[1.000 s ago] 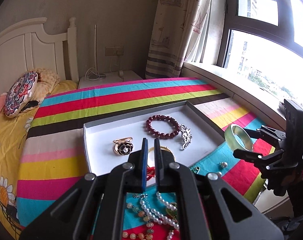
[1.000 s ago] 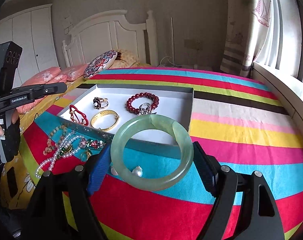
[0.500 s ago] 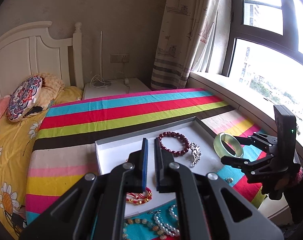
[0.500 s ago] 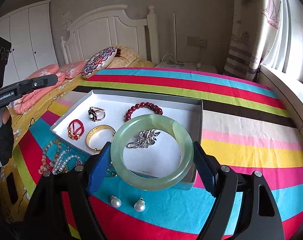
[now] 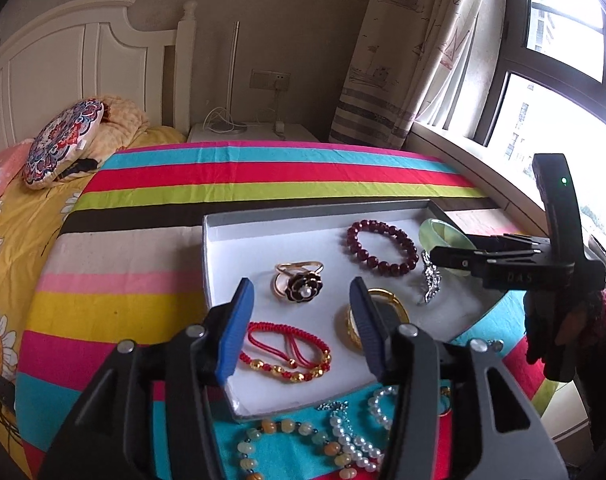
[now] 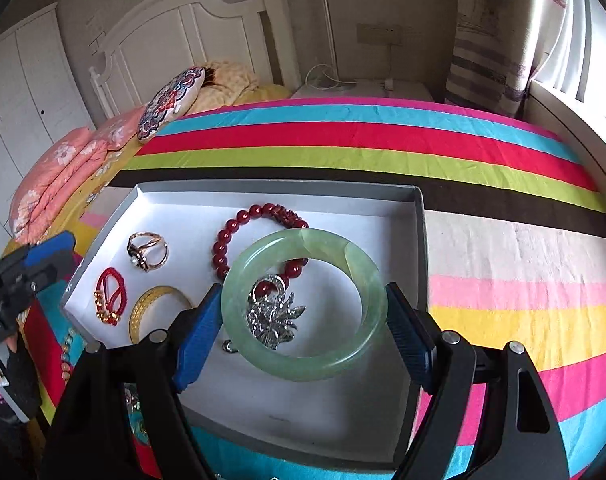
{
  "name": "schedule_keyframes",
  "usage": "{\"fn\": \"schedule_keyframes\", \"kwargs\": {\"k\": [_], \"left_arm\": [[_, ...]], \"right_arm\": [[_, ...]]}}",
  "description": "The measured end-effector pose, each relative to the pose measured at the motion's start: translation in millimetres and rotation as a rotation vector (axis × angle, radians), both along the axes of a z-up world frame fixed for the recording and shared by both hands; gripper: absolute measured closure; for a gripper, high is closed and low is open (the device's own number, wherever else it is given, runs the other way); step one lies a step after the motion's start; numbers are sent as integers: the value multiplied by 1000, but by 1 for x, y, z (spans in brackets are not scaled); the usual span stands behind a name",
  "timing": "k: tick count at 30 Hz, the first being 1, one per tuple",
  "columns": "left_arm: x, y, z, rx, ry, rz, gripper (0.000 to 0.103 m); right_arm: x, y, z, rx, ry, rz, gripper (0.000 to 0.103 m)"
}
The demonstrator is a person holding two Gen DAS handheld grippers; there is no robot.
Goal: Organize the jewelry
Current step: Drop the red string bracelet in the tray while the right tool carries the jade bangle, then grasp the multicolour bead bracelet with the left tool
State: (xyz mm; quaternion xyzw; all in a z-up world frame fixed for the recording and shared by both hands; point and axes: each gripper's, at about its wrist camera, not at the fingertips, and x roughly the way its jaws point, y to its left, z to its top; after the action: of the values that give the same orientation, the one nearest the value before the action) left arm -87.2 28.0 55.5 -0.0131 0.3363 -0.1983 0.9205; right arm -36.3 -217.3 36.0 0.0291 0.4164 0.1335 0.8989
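From the left wrist, the white tray (image 5: pixel 223 240) on the striped bedspread (image 5: pixel 263 172) serves as the landmark. Six pieces are seen inside it or over it: one dark red bead bracelet (image 5: pixel 383 248) toward its far side, one flower ring (image 5: pixel 299 284) at its middle, one red cord bracelet (image 5: pixel 287 352) at its near edge, one gold bangle (image 5: pixel 353 328) beside that, one silver brooch (image 5: pixel 431 280) toward its right side, and one green jade bangle (image 5: pixel 443 234) above its far right corner, carried by the right gripper (image 5: pixel 455 258). Just outside the tray's near edge lie bead and pearl strands (image 5: pixel 343 440); their number is unclear. The left gripper (image 5: pixel 299 320) hangs over the tray's near half, its jaws opening with nothing between them; a second ago they were shut and the red cord bracelet had only just landed.

From the right wrist, the right gripper (image 6: pixel 303 308) stands wide, its blue pads pressing both sides of the jade bangle (image 6: pixel 303 304), which hangs over the tray's (image 6: pixel 271 190) middle, above the brooch (image 6: pixel 275 320). A second ago the bangle was short of the tray, over the bedspread. Also here: bead bracelet (image 6: pixel 259 236), ring (image 6: pixel 147 250), cord bracelet (image 6: pixel 111 296), gold bangle (image 6: pixel 151 308). This view shows the pad contact, hidden from the other; it cuts off most of the strands, and shows the left gripper (image 6: pixel 31 256) only partly, at the tray's left.
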Motion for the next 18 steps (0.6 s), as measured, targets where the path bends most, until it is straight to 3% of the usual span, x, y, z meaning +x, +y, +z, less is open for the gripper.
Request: {"fn": "schedule_keyframes", "kwargs": {"k": [4, 8, 12, 18], "left_arm": [[-4, 9, -3, 17, -6, 22, 46], [-15, 21, 0, 20, -28, 46, 34], [-28, 30, -1, 9, -28, 64, 20], [-55, 50, -4, 4, -47, 130, 5]], "right_arm": [[1, 3, -4, -14, 25, -5, 26], [-14, 9, -6, -58, 6, -10, 26], [-25, 2, -3, -6, -19, 12, 20], [-71, -12, 28, 21, -153, 26, 20]]}}
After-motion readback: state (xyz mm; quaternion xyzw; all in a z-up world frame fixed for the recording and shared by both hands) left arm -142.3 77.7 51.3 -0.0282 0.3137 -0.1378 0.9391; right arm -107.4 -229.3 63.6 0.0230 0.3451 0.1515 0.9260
